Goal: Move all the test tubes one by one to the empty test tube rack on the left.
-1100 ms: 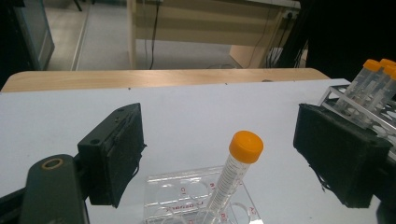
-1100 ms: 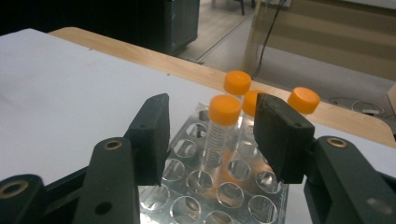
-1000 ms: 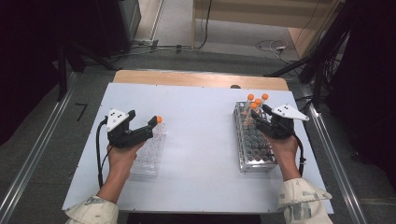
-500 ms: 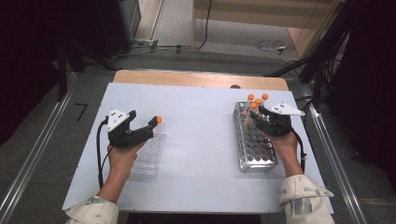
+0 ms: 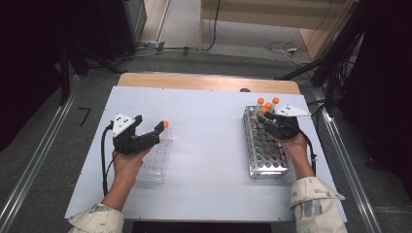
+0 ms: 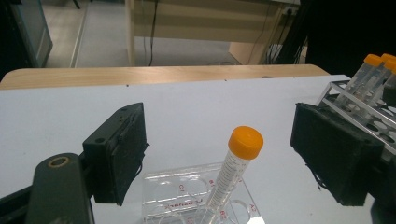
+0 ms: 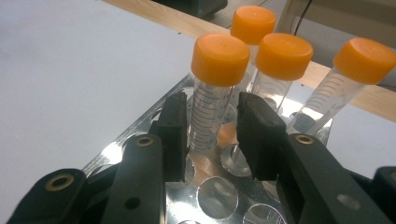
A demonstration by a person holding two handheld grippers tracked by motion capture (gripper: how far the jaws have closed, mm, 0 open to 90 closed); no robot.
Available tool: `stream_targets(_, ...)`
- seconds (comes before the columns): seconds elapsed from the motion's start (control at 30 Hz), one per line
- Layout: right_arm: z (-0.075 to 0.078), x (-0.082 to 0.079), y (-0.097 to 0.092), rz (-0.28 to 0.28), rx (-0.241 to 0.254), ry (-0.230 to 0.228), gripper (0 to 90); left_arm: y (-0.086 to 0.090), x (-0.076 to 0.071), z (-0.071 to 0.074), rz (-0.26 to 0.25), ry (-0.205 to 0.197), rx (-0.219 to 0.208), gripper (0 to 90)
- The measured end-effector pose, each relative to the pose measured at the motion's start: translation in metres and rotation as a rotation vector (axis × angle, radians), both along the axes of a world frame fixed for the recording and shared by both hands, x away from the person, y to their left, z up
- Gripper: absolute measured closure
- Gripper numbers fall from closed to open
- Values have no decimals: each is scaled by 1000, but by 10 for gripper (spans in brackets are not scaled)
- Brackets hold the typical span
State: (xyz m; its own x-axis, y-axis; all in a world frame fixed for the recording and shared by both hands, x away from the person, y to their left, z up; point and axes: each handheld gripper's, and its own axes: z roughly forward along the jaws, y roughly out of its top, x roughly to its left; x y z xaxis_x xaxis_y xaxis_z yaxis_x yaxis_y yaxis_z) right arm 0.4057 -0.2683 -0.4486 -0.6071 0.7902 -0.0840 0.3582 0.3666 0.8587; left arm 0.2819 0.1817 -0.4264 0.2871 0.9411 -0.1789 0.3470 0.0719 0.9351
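Red well labels, perhaps "C1", mark the clear plate (image 6: 196, 196).

Looked down and forward from above the near edge of the bench (image 5: 209, 126). Rode low and close on each hand, facing forward. Shared the metal rack (image 5: 265, 150) (image 6: 369, 105) (image 7: 210, 186).

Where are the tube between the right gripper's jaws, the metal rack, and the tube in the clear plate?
tube between the jaws (image 7: 208, 119), right gripper view, clear body.
metal rack (image 5: 266, 167), high view, near end.
tube in the clear plate (image 6: 245, 142), left gripper view, orange cap.
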Motion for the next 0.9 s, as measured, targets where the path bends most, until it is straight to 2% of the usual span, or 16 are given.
stream_targets(0.17, -4, 3, 0, 15, 6, 12, 637, 0, 0, 0, -2, 2, 2, 188)
stream_targets(0.33, -5, 4, -2, 42, 15, 6, 696, -2, 0, -1, -3, 4, 3, 191)
stream_targets(0.53, -5, 3, -2, 44, 20, 8, 708, -1, 0, 0, -7, 0, 3, 193)
stream_targets(0.9, 3, -1, -3, 38, 58, -39, 711, -1, 0, 0, -8, -1, 2, 197)
